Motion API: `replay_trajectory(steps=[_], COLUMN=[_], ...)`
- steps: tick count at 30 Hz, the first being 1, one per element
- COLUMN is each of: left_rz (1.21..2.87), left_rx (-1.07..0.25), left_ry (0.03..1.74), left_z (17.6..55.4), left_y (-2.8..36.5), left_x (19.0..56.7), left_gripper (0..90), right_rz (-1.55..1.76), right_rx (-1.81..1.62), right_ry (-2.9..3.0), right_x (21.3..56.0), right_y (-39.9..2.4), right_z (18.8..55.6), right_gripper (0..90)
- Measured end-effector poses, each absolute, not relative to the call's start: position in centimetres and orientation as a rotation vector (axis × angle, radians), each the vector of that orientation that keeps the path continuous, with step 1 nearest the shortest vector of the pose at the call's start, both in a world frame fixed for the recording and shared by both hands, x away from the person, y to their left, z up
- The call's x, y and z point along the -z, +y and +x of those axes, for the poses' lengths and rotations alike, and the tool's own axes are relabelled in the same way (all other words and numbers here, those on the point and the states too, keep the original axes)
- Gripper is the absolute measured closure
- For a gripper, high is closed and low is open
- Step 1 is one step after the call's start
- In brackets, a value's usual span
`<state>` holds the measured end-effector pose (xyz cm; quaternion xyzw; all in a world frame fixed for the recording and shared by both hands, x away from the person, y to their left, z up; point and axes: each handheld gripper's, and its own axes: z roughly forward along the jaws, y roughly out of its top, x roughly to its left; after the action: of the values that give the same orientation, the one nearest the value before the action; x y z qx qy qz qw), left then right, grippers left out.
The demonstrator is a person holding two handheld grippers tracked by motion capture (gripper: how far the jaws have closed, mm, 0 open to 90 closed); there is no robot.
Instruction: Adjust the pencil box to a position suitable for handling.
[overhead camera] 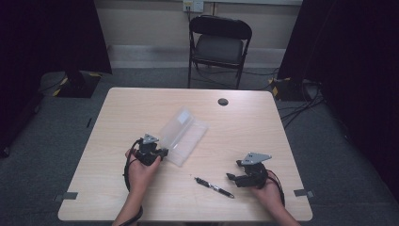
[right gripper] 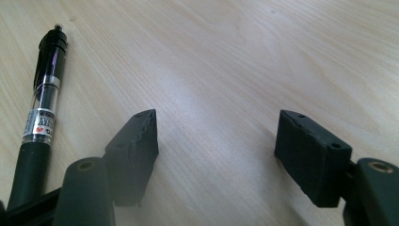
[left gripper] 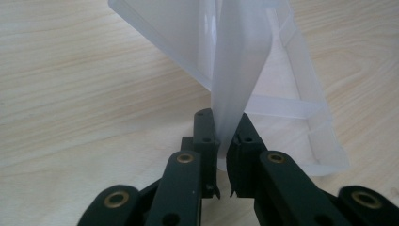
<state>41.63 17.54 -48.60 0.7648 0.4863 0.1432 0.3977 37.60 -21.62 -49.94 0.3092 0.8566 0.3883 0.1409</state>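
A translucent plastic case (overhead camera: pixel 183 134) lies open in the middle of the table. My left gripper (overhead camera: pixel 163 153) is at its near left corner, shut on the thin raised lid (left gripper: pixel 240 70). In the left gripper view the jaws (left gripper: pixel 226 134) pinch the lid's lower edge, and the case's shallow tray (left gripper: pixel 306 110) lies behind it. A black pen (overhead camera: pixel 214 187) with a clear barrel lies on the table near the front edge. My right gripper (overhead camera: pixel 231 177) rests just right of the pen, open. In the right gripper view the pen (right gripper: pixel 42 108) lies left of the left jaw, with nothing between the jaws (right gripper: pixel 216 136).
The light wooden table (overhead camera: pixel 131 108) has a small black round cap (overhead camera: pixel 223 101) near its far edge. A black folding chair (overhead camera: pixel 219 44) stands behind the table. Cables run over the floor at the right (overhead camera: pixel 301 106).
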Motion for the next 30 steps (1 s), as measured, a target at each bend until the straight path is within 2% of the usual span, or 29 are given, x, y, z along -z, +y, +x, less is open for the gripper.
replay_trajectory(steps=[4,8,15,20,30], left_rz=[1.923,1.899,1.864,1.847,1.896], left_rx=[-0.353,-0.365,-0.365,-0.384,-0.366], left_ry=[1.227,1.224,1.217,1.216,1.201], left_z=[41.9,41.8,41.1,40.4,36.8], left_y=[18.0,18.3,18.8,19.3,19.9], left_x=[48.8,49.1,49.1,48.7,49.2], left_gripper=[83.0,72.0,62.8,51.4,42.1], right_rz=[0.893,0.892,0.889,0.889,0.888], right_rx=[-1.121,-1.121,-1.122,-1.122,-1.137], right_ry=[2.474,2.474,2.478,2.478,2.503], right_x=[49.9,49.9,49.9,49.9,49.5], right_y=[-21.6,-21.6,-21.6,-21.6,-21.4], right_z=[37.6,37.6,37.6,37.6,37.2], right_gripper=[29.8,29.8,29.8,29.7,32.2])
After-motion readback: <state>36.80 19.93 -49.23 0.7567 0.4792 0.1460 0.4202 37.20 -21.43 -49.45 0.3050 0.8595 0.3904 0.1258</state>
